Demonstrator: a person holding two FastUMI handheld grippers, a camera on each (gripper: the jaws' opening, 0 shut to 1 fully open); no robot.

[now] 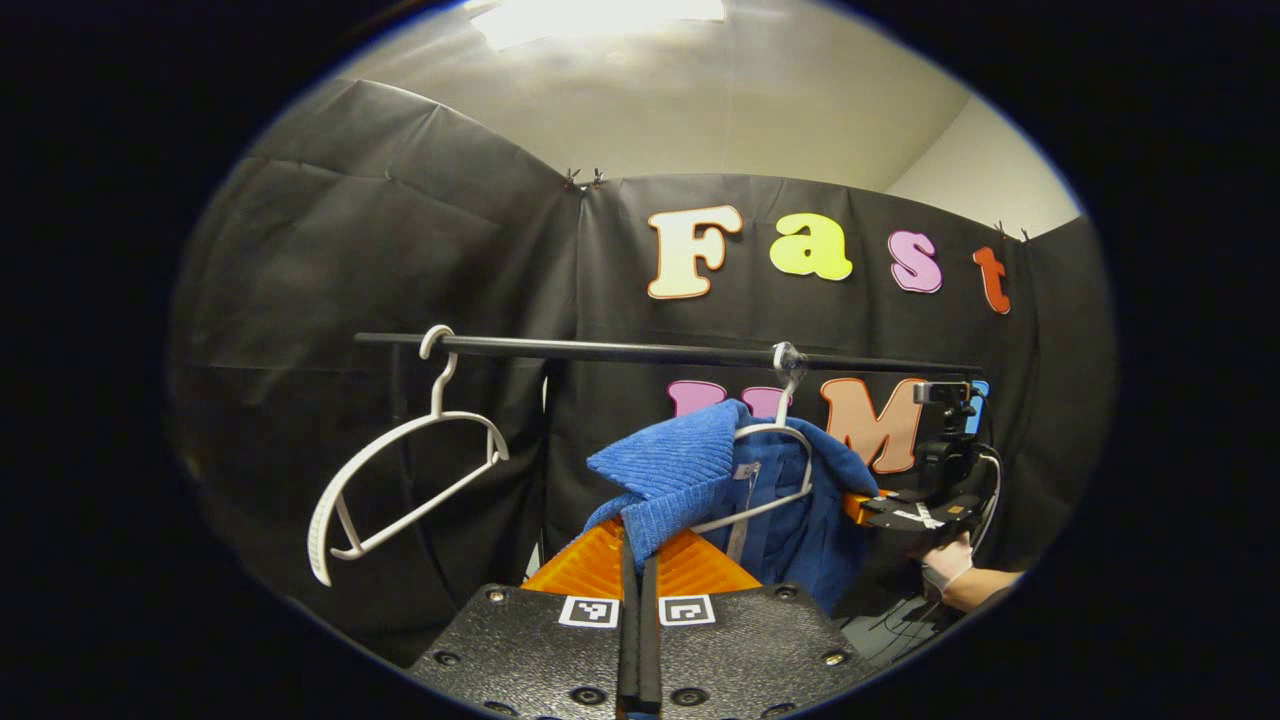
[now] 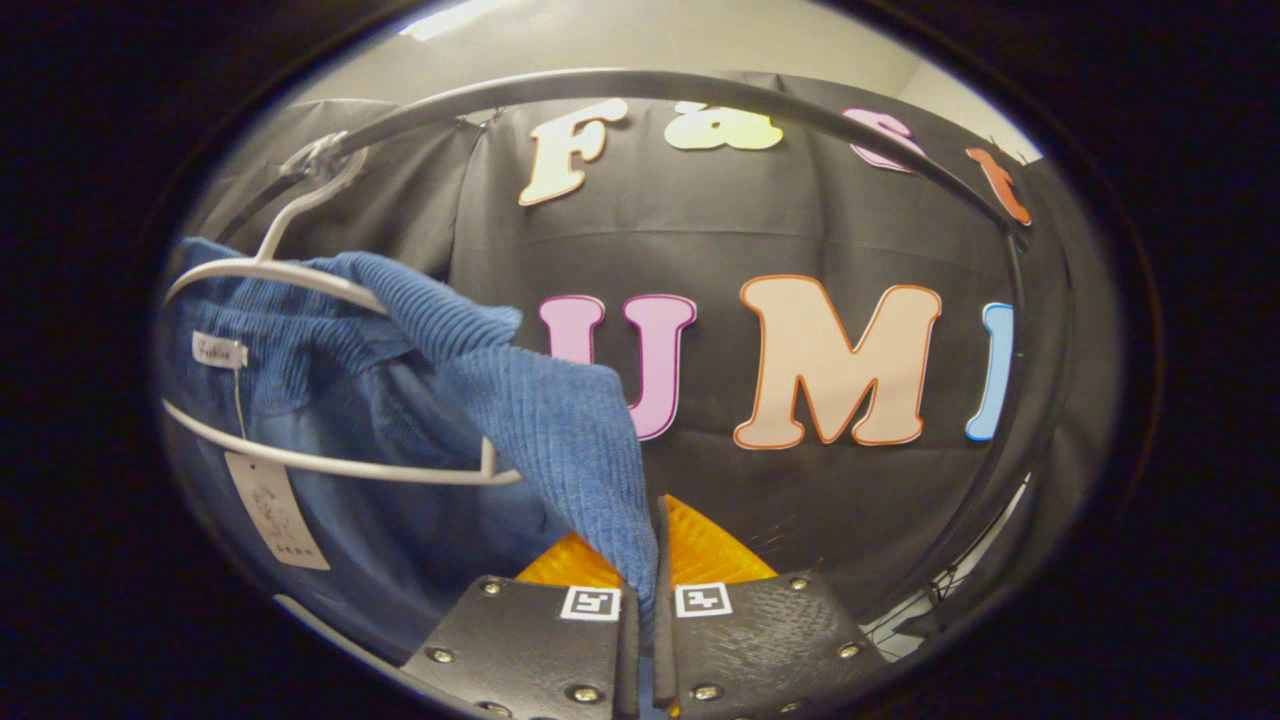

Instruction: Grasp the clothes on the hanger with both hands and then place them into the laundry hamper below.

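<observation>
Pinched between the left gripper [image 1: 638, 560] fingers at the bottom centre of the left gripper view is a fold of the blue garment [image 1: 690, 470], which hangs on a white hanger [image 1: 770, 470] from the black rail [image 1: 650, 351]. An empty white hanger [image 1: 400, 470] dangles left of centre. At the right edge, a gloved hand [image 1: 950, 572] holds the other gripper against the cloth. In the right gripper view, the right gripper [image 2: 645, 570] fingers clamp another blue fold at bottom centre.
</observation>
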